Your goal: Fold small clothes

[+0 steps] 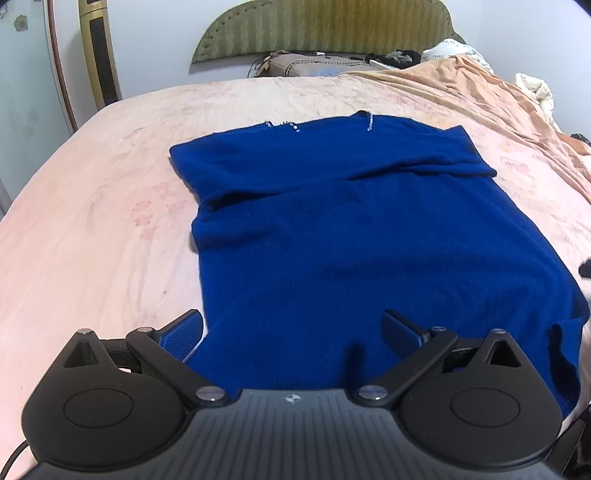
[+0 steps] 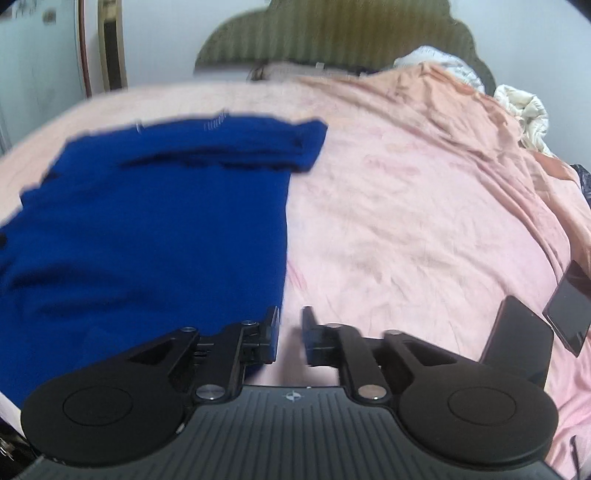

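Blue sweater [image 1: 332, 229] lies flat on the pink bed sheet [image 1: 92, 221], neckline toward 12 o'clock. Left gripper [image 1: 293, 332] — fingers spread over the hem. Right gripper [image 2: 290, 334] — fingers narrowly parted, empty, beside the sweater's edge.

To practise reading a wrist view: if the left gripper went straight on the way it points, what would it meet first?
Most likely the blue garment: the left gripper, open, points along it. Its height above the cloth is unclear.

I see a deep blue garment [image 1: 332, 229] with small white stitching at its neckline, on a pale pink bedsheet [image 1: 92, 229] with faint floral print; the headboard [image 1: 325, 29] is olive green, striped.
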The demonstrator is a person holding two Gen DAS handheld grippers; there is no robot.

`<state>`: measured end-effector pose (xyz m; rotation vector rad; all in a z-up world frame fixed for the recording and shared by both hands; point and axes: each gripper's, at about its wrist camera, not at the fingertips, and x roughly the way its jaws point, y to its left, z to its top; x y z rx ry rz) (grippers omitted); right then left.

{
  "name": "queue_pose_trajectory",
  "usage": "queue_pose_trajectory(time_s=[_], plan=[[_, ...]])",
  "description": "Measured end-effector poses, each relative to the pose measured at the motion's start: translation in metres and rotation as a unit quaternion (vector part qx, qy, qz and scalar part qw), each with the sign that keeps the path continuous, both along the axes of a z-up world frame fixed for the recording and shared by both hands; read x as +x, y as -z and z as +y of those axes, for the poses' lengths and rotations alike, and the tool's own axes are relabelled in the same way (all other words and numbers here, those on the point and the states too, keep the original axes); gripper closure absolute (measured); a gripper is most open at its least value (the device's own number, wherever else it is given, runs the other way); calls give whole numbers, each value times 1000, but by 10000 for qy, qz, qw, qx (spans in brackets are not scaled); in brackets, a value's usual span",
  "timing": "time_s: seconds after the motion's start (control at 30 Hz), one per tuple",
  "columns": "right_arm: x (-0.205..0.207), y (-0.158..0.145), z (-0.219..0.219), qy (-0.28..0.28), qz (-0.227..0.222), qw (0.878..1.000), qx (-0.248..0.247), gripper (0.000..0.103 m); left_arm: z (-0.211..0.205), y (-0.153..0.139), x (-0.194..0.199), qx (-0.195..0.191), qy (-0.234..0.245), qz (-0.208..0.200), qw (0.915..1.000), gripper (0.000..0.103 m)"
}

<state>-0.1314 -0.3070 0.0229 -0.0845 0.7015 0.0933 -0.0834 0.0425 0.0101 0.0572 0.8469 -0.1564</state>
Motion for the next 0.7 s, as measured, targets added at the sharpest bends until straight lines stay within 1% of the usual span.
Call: queue_pose_trajectory(time_s=[0.07, 0.13, 0.27, 0.33, 0.4, 0.47, 0.53, 0.6, 0.63, 0.7], plan=[[0, -4, 7, -330, -5, 9989, 333, 74, -1, 2, -1, 38, 1, 35, 10000, 0], [4, -1, 18, -637, 129, 9968, 475, 65, -3, 5, -2, 109, -18, 68, 9999, 0], [11, 17, 35, -974, 580, 9933, 210, 62, -6, 11, -5, 212, -75, 168, 9996, 0], [6, 22, 40, -1183, 717, 9904, 68, 55, -8, 13, -6, 280, -100, 197, 9994, 0], [-3, 24, 42, -1434, 802, 9862, -213, 50, -9, 13, -7, 362, -124, 204, 9991, 0], [-22, 24, 46, -1761, 856, 9782, -693, 49, -10, 13, -7, 431, -139, 189, 9988, 0], [-34, 23, 44, -1944, 912, 9696, -1174, 42, -11, 13, -7, 485, -141, 171, 9986, 0], [-45, 21, 38, -1935, 923, 9620, -1692, 38, -12, 12, -8, 530, -140, 148, 9984, 0], [-48, 20, 35, -1873, 901, 9602, -1864, 36, -12, 11, -8, 552, -137, 136, 9983, 0], [-52, 12, 28, -1671, 752, 9638, -1935, 36, -13, 10, -9, 585, -136, 116, 9981, 0]])
